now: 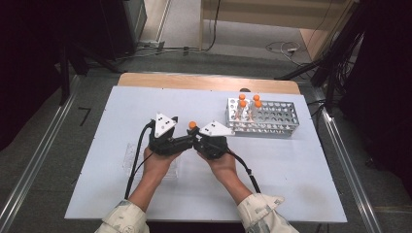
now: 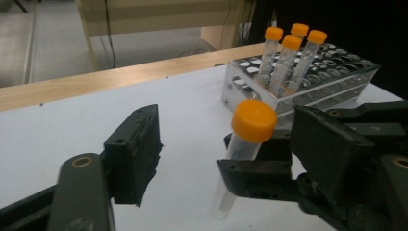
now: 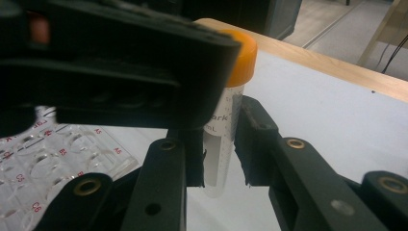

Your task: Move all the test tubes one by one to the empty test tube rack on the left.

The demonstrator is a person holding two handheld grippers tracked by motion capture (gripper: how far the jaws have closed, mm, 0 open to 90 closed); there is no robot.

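Between the right gripper's point(image 3: 223, 144) clamped black jaws stands a clear, orange-capped plastic tube point(image 3: 226, 120); the left gripper point(image 2: 219, 144) gapes around it.

Your two forearms come in from the near edge and converge mid-table. Your right black two-jaw gripper point(image 1: 198, 139) is clamped on a clear orange-capped tube point(image 3: 226, 115) (held upright). Your left black two-jaw gripper point(image 1: 187, 141) faces it, jaws apart either side of the cap, not touching.
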